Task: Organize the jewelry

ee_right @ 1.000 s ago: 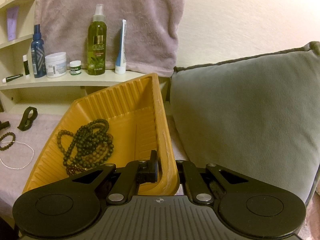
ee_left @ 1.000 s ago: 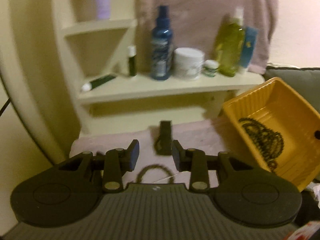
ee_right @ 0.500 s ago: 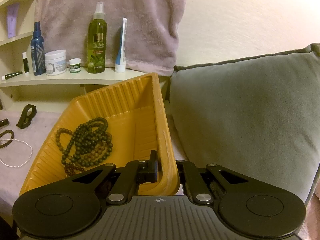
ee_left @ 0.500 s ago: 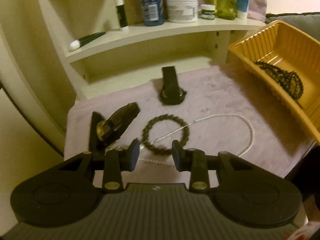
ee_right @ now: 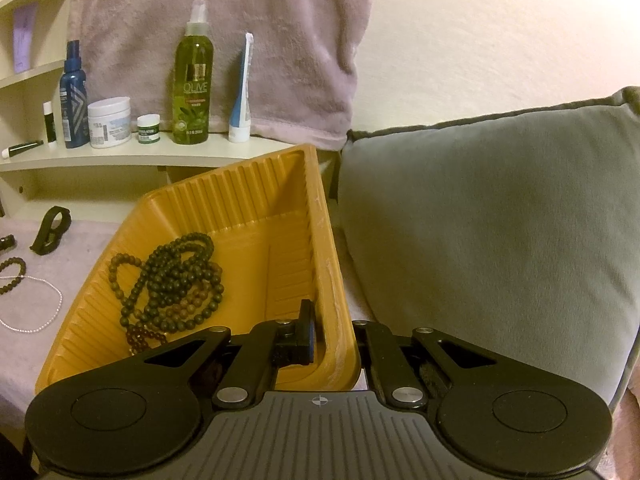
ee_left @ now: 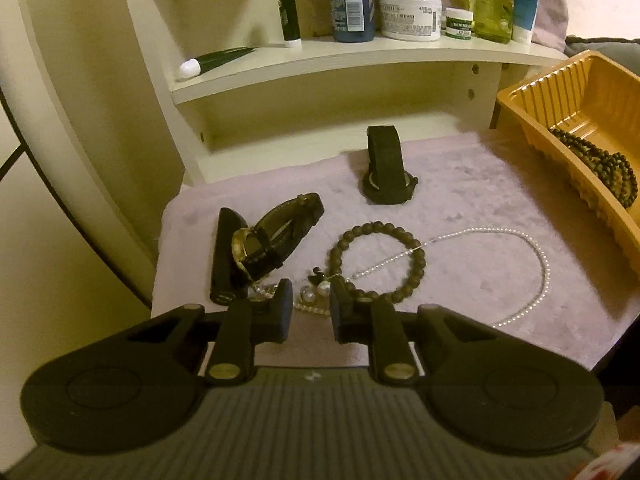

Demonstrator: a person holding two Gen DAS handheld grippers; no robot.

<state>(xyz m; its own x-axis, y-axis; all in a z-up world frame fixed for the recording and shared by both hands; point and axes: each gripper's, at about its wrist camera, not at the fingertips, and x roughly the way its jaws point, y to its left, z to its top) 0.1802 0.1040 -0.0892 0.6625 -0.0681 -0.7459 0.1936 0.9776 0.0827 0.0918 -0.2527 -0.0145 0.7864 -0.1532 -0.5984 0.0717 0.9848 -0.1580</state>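
Yellow plastic ribbing marks the tray (ee_right: 256, 216), tilted at the centre of the right wrist view, its near rim pinched between the fingers of the right gripper (ee_right: 332, 340). A heap of dark beaded necklaces (ee_right: 172, 276) lies in it. In the left wrist view the left gripper (ee_left: 310, 308) sits low over the pale towel (ee_left: 460, 200); its fingers have just been closing but stand apart, with a small pearl cluster (ee_left: 316, 292) between the tips, not pressed. Just beyond lie a dark bead bracelet (ee_left: 380, 264), a thin pearl strand (ee_left: 536, 264), and two black watches (ee_left: 272, 236) (ee_left: 386, 168).
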